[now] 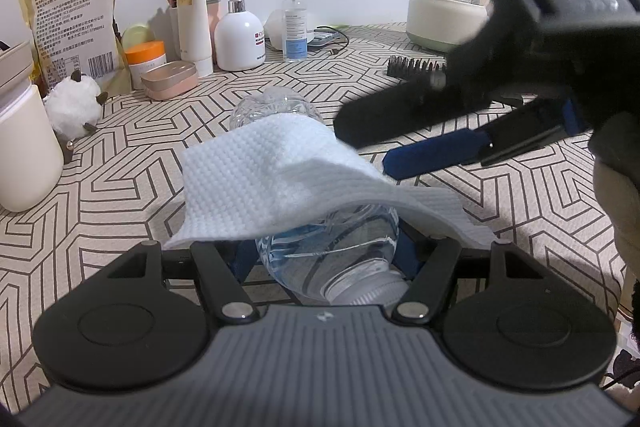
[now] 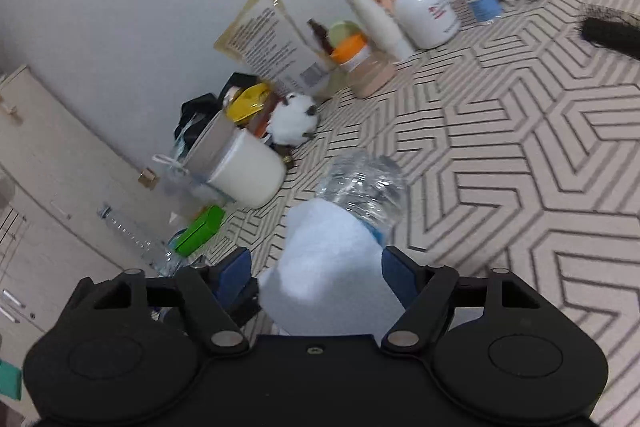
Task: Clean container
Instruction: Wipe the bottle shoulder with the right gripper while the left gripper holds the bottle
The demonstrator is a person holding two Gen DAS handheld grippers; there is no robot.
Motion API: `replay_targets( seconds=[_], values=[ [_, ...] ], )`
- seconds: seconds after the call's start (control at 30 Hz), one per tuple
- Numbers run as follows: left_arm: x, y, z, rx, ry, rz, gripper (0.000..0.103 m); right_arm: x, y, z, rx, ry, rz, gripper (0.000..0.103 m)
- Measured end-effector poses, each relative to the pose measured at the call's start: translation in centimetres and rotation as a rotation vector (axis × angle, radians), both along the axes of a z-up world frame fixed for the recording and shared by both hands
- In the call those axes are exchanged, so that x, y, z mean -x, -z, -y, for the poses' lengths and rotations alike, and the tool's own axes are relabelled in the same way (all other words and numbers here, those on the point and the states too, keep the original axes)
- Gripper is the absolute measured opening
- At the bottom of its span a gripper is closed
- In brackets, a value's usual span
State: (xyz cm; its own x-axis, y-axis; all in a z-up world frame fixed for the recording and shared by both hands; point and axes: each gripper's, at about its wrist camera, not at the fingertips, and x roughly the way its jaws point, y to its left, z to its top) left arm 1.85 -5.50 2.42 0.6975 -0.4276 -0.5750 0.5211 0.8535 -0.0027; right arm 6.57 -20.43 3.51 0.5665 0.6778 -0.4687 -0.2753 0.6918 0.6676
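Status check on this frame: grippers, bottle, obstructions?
Left gripper shut on bottle. Right gripper open, straddling white cloth draped over it. Nothing in the way.

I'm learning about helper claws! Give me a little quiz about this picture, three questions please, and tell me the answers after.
1. True or false: the white cloth is draped over the bottle.
2. What grips the bottle near its cap? A. the left claw B. a bare hand C. nothing, it lies loose
3. Fill in: the jar beside the pink case has an ____ lid.

Key: 1 true; 2 A; 3 orange.
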Motion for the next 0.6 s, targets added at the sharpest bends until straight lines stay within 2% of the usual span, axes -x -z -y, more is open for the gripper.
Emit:
replay_targets(
  seconds=[0.1,0.23,0.4,0.5,0.6],
  values=[
    [-0.1,0.0,0.1,-0.001,-0.003,0.0,0.067,-0.2,0.7,-0.3,0.001,-0.024,-0.02,0.053],
    [0.7,-0.1,0.3,-0.001,-0.002,0.001,0.067,-0.1,0.1,-1.3,0.039,-0.012,0.023,0.054],
    [0.8,-0.1,0.3,0.003,-0.004,-0.001,0.067,0.0,-1.4,-3.3,0.125,-0.007,0.132,0.054],
    [1.0,-0.1,0.4,-0.002,-0.004,0.002,0.067,-0.4,-1.9,-3.9,0.146,-0.01,0.154,0.054],
    [1.2,-0.1,0.4,-0.001,-0.003,0.002,0.067,-0.1,-2.3,-3.4,0.121,-0.007,0.145,0.057]
  ],
)
